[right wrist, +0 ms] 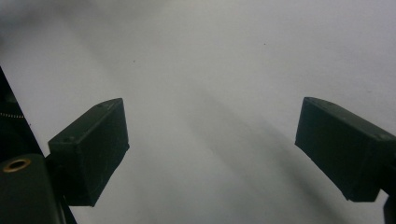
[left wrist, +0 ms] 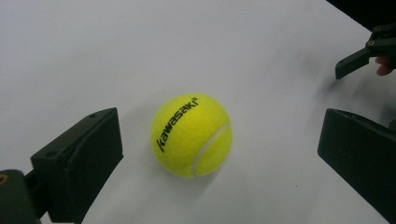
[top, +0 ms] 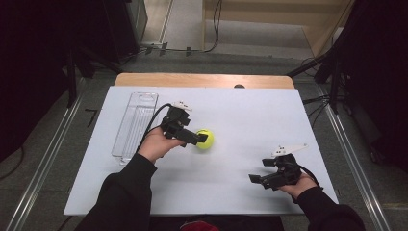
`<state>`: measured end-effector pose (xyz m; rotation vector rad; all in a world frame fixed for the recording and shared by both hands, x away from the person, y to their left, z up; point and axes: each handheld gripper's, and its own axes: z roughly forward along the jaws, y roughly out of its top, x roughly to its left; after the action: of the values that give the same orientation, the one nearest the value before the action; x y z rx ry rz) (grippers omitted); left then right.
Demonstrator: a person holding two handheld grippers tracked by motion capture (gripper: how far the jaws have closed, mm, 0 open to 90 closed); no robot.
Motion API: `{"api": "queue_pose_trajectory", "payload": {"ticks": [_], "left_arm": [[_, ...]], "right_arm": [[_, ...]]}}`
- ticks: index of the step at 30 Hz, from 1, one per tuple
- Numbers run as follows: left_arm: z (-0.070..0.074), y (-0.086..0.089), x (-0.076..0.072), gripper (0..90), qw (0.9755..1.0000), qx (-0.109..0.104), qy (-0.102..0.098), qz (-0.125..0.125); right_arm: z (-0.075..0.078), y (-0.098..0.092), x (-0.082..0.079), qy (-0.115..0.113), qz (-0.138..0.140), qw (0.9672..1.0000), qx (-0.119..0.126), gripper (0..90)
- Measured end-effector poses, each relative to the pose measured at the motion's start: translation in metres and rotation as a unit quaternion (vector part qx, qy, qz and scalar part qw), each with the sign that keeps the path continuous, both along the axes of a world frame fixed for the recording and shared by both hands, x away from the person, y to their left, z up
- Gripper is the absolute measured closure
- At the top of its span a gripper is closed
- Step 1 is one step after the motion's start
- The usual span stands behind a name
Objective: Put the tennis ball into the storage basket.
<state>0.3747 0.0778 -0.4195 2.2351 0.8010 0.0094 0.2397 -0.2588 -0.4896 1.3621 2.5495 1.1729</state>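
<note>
A yellow tennis ball [top: 206, 138] printed "Kawasaki" lies on the white table [top: 250, 115] a little left of centre. My left gripper [top: 198, 137] reaches it from the left. In the left gripper view the ball [left wrist: 191, 135] rests on the table between the jaws of that gripper [left wrist: 219, 137], which stand wide open with a gap on each side of the ball. Near the front right of the table my right gripper [top: 259, 179] is held low. Its own view shows that gripper [right wrist: 215, 126] open, with bare white table between the jaws.
A clear plastic tray [top: 135, 124] lies lengthwise along the table's left side, behind the left hand. A wooden edge [top: 202, 80] runs along the far side. The right gripper's jaw tip [left wrist: 357, 58] appears at the upper right of the left gripper view.
</note>
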Motion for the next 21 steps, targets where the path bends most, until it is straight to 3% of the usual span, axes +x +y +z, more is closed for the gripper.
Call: {"api": "queue_pose_trajectory", "payload": {"ticks": [14, 21], "left_arm": [[-0.002, -0.019, 0.019, 1.8, 1.0000, 0.001, -0.001, -0.005], [-0.007, -0.027, 0.023, 1.8, 1.0000, -0.009, 0.000, 0.003]], "right_arm": [[0.001, -0.001, -0.001, -0.003, -0.002, 1.0000, 0.002, 7.8], [0.000, -0.003, -0.002, -0.001, -0.009, 1.0000, 0.002, 7.8]]}}
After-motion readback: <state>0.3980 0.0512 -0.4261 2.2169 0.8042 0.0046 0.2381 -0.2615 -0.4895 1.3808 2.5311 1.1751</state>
